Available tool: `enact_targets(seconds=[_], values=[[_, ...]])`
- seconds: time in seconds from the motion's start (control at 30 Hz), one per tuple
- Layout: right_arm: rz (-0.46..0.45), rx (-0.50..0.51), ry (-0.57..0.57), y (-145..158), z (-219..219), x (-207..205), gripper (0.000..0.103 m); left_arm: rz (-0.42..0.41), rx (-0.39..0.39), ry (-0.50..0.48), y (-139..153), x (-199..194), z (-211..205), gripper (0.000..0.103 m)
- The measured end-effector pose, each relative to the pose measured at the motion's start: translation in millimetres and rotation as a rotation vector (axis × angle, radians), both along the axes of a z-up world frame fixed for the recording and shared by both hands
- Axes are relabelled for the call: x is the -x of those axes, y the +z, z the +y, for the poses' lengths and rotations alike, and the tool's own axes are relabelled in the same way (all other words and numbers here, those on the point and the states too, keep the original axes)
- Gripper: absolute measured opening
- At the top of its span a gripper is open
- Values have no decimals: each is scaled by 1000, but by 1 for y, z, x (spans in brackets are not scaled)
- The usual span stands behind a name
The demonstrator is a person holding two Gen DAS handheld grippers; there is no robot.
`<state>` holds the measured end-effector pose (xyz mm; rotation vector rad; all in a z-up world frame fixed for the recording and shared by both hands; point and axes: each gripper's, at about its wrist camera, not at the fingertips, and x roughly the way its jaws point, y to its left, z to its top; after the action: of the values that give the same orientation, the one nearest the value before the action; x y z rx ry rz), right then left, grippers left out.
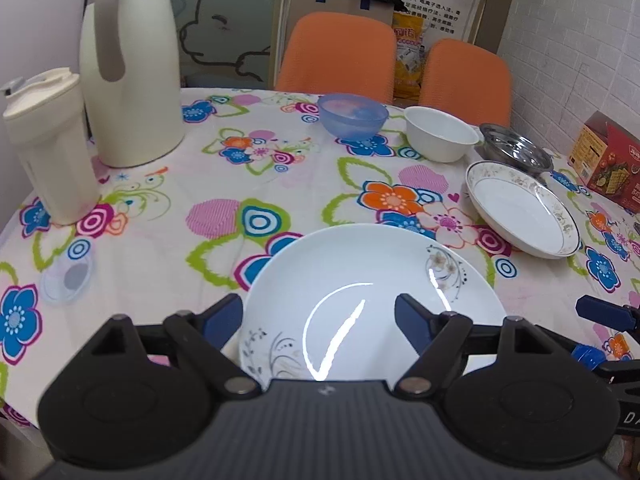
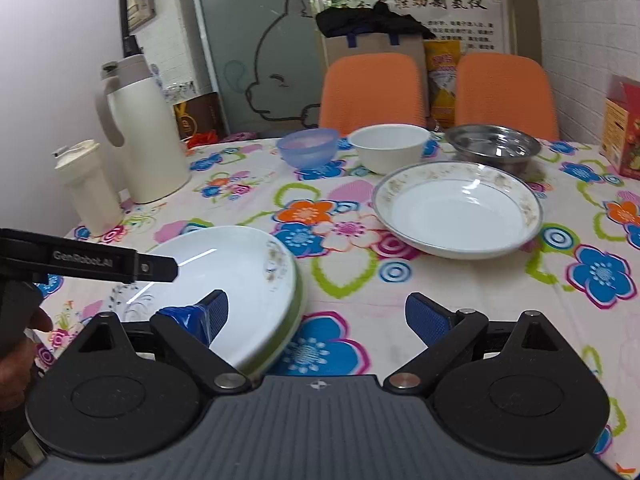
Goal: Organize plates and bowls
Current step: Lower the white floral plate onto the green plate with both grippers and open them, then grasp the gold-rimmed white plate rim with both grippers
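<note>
A: What does the left tool (image 1: 318, 312) have?

B: Nothing clamped that I can see. Its two blue-padded fingers (image 1: 224, 316) stand wide apart over the near plate (image 1: 360, 280), a white one with a grey floral sprig, which lies on the surface (image 1: 160, 280) directly under and ahead of the tool. The plate's near rim runs between the fingers, but neither pad presses on it.

A: And the right tool (image 2: 316, 314)?

B: Also spread wide, gripping nothing. In its own view the same near plate (image 2: 240, 280) sits to its left, with the left finger (image 2: 214, 314) over the plate's near edge; whether it touches I cannot tell. The right finger is over bare flowered cloth. The left tool's arm, marked GenRobot.AI, reaches in from the left above that plate, and part of a hand (image 2: 24, 344) shows at the left edge.

A: Where is the other crockery?

B: Ahead and to the right of the left tool lies a second plate (image 1: 524, 212) with a patterned rim, apart from the near one. Beyond it, further ahead, three bowls stand in a row: a blue translucent bowl (image 1: 352, 116), a white bowl (image 1: 440, 132) and a steel bowl (image 1: 516, 150), the steel one just behind the patterned plate.

A: Anything else?

B: Far ahead on the left, a tall cream jug (image 1: 132, 80) and a cream tumbler (image 1: 48, 148) side by side; a red box (image 1: 608, 160) far right; two orange chairs (image 1: 336, 52) beyond the surface
</note>
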<state>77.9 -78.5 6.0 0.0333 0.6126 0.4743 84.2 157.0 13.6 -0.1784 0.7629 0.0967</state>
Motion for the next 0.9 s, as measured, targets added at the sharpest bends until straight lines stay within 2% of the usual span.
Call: enact_targets(seconds=[0.23,0.4,0.63,0.73,0.9], values=[[7,13,-140,3,-62,-38,83,2,97,-126,21,-57,-29,78],[43,34,-187,-3,-86,-95,83,36,76,-174,27,-125,-62,79],[111,55,-202,-22,-93,-158,83,148,58,-284,1,-217,-110,79],[144,57,-196,-28,-91,-168,83,192,31,-273,-16,-238,-121,78],[119,98,-158,-29,-79,-168,85,216,6,-285,-30,-249,-131,71]])
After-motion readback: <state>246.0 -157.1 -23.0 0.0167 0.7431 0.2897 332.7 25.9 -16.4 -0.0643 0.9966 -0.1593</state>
